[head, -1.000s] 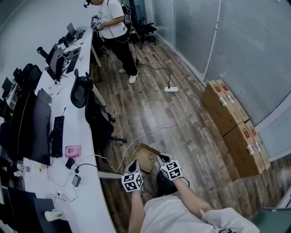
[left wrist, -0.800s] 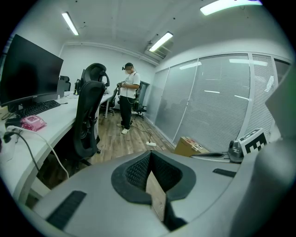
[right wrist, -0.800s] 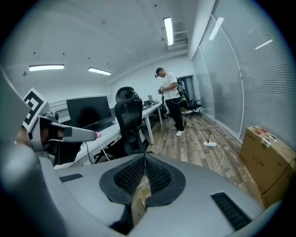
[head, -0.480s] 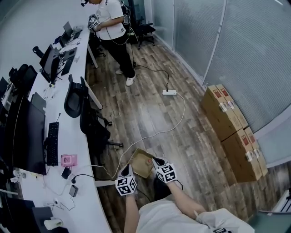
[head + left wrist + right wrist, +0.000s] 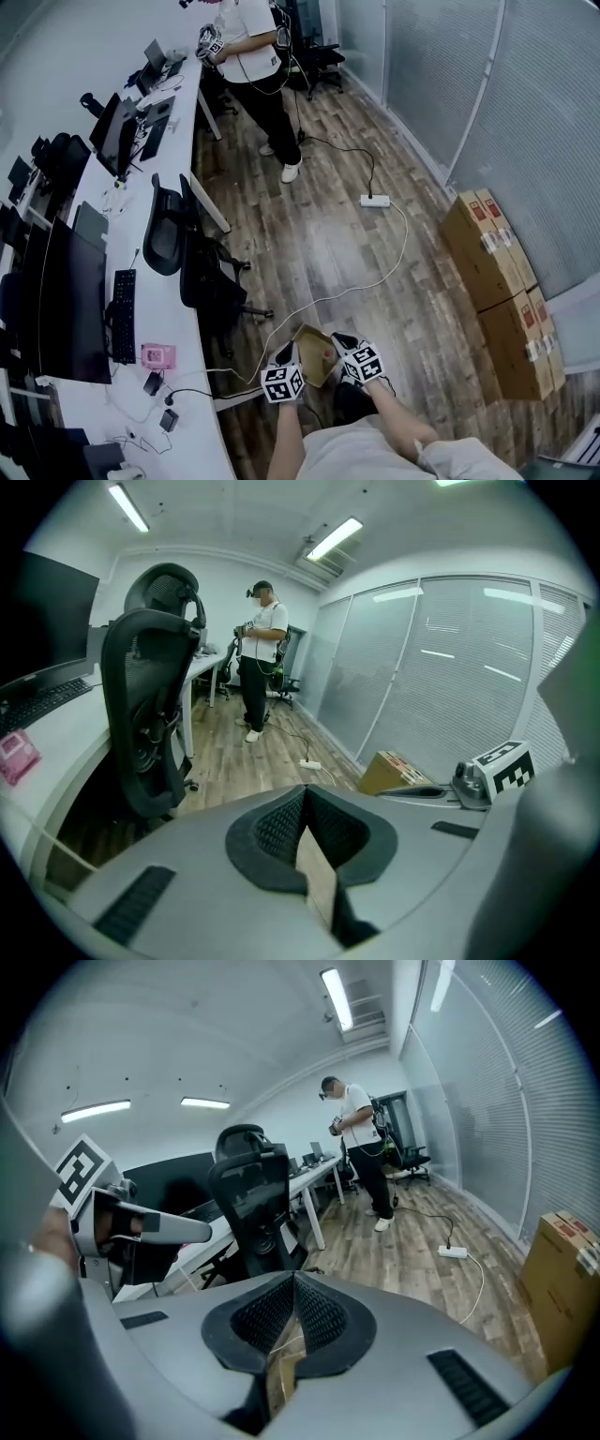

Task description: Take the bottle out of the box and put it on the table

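Box (image 5: 315,352) is at bottom centre of the head view, top open, between the two grippers, above the wood floor (image 5: 309,234) and just right of the white surface (image 5: 199,436). From above it's not possible to tell if it hangs clear of the floor.

Left gripper (image 5: 289,362): jaws are closed flat on a brown cardboard panel, seen edge-on between the pads in the left gripper view. Right gripper (image 5: 345,345): jaws are down to a slit with a thin cardboard edge pinched in it. Both grip box wall or flap, neither has the bottle.

Bottle is presumably inside the box. A small reddish spot in the opening may be its cap, but it's too small to confirm.

Handling, judged:
- The cardboard flap is thin and floppy and would bend or tear under load, so it's a poor carry point.
- The bottle is likely rigid, round and smooth, so it would slip in flat pads. Its weight depends on fill, and it should be treated as breakable.
- Only its top is reachable inside the box, so the hold goes on the neck just under the cap, then a straight pull up past the walls.
- The other gripper should keep hold of the box so it doesn't come up with the bottle.
- Set it upright on a bare patch of the surface, clear of the cables (image 5: 155,403) at lower left.
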A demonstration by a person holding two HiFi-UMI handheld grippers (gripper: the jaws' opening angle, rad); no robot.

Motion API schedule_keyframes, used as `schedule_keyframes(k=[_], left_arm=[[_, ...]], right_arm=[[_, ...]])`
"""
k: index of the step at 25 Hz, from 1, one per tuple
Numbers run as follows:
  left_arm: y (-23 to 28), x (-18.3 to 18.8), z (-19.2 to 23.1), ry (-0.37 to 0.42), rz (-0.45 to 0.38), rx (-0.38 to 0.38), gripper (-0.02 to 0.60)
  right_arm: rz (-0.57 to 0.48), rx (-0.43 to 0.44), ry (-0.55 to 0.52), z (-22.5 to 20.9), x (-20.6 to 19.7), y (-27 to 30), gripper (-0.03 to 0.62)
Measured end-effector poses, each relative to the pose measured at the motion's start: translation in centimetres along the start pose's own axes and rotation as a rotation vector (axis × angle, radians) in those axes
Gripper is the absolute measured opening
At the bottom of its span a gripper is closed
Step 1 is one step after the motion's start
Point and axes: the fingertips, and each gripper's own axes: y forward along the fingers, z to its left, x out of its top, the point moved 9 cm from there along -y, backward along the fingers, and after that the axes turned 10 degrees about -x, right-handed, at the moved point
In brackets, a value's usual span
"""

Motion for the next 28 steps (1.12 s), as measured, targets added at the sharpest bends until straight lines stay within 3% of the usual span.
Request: schedule_keyframes(k=[4,9,17,21,25,28], left_arm=[[3.3,1.9,0.4,0.037,0.049,-0.033,0.014],[5.4,3.2,2.1,0.071,0.086,-0.014,0.014],[7.0,-1.1,6.3,0.034,0.158,-0.01,0.014],[8.4,-5.7,8.3,0.029,0.198,-0.029,0.014],[12.4,-6.3,11.4,0.095,0.171,-0.029,0.014],[14.1,-12.8,13.6,0.035,0.238,-0.066,0.014]], right_arm=[[0.025,0.035,-0.023,-1.6,2.2,2.7,0.04],[0.063,0.15,-0.002,-2.4,3.4,6.4,0.04],[0.204,0.19,-0.009,-3.4,1.4,10.2,0.04],[0.202,0.205,0.017,-4.6,-2.3,11.9,0.04],[0.181,0.117,-0.062,-7.5,-6.6,15.8,0.04],[0.219,0.067,0.069,-8.5,-11.8,16.7,0.04]])
